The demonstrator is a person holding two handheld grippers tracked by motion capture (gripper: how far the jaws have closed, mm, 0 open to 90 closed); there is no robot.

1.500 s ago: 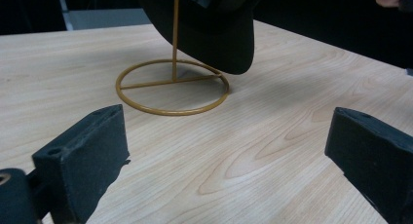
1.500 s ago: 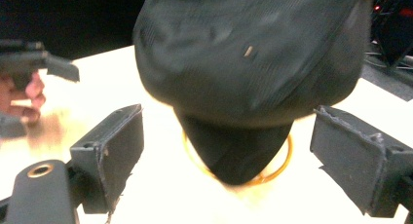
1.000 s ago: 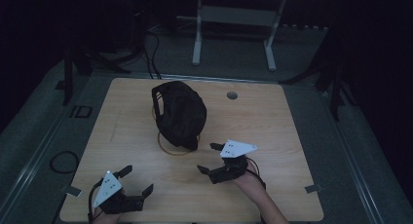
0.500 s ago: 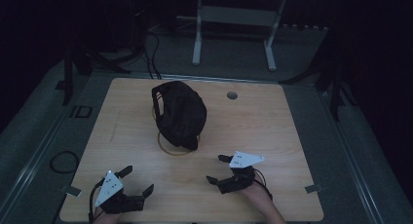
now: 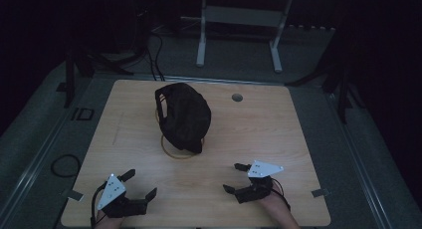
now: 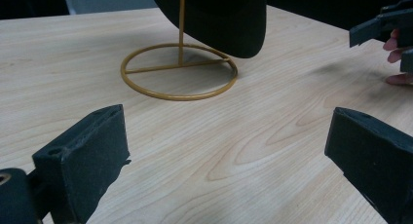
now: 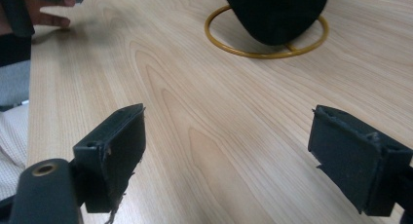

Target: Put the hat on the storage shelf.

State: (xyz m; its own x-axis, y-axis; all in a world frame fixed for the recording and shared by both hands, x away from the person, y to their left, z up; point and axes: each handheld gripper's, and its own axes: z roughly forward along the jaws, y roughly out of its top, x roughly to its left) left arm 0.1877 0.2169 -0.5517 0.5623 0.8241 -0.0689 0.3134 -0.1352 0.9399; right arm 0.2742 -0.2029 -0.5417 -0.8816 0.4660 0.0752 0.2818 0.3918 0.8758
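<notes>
Your left claw (image 5: 138,184) and right claw (image 5: 236,177) both rest near the table's (image 5: 278,124) front edge, jaws spread wide, holding nothing. Black cap (image 5: 184,114) hangs on a gold ring-base stand (image 5: 171,152) mid-table, well apart from both.

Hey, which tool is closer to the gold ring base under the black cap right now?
Roughly even; the right tool looks slightly nearer. It sits below-right of the gold ring base, while the left tool sits below-left. Both are open, touching nothing.
</notes>
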